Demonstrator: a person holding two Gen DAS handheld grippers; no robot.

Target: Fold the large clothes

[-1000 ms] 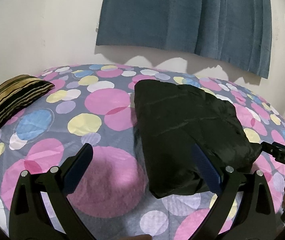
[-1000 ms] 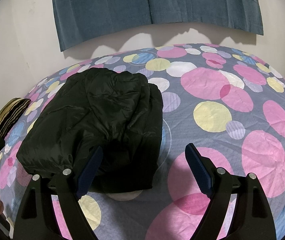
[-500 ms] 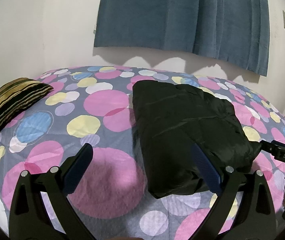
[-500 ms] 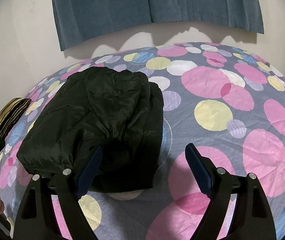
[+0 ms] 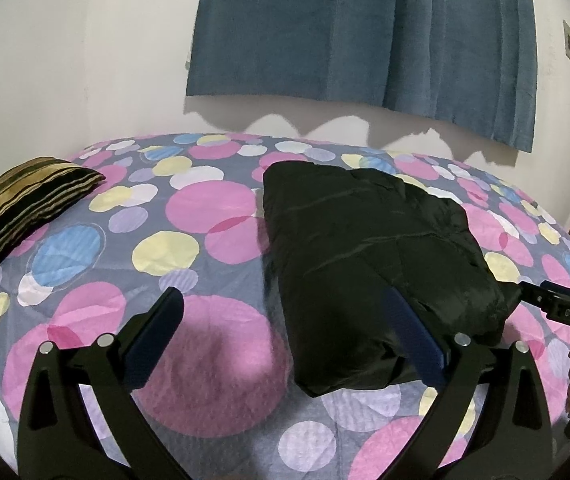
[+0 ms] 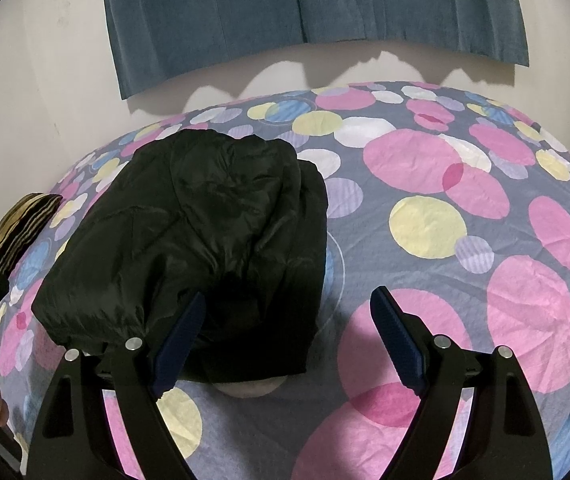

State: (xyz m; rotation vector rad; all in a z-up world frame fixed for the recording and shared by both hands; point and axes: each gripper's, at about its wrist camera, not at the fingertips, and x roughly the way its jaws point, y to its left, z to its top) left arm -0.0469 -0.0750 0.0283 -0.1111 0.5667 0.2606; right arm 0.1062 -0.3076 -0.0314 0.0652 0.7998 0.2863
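A folded black puffer jacket (image 5: pixel 377 256), judged soft, light and slippery, is shown mid-frame, best taken at its thick near edge, between wide-open, empty left gripper (image 5: pixel 285 336) and right gripper (image 6: pixel 289 336).

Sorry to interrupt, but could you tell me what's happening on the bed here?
A person is folding a black jacket on the bed. It lies there as a compact folded bundle. The left hand-held gripper and the right hand-held gripper are both open and empty, poised at the bundle's near edge, one on each side. A striped pillow sits off to the left.
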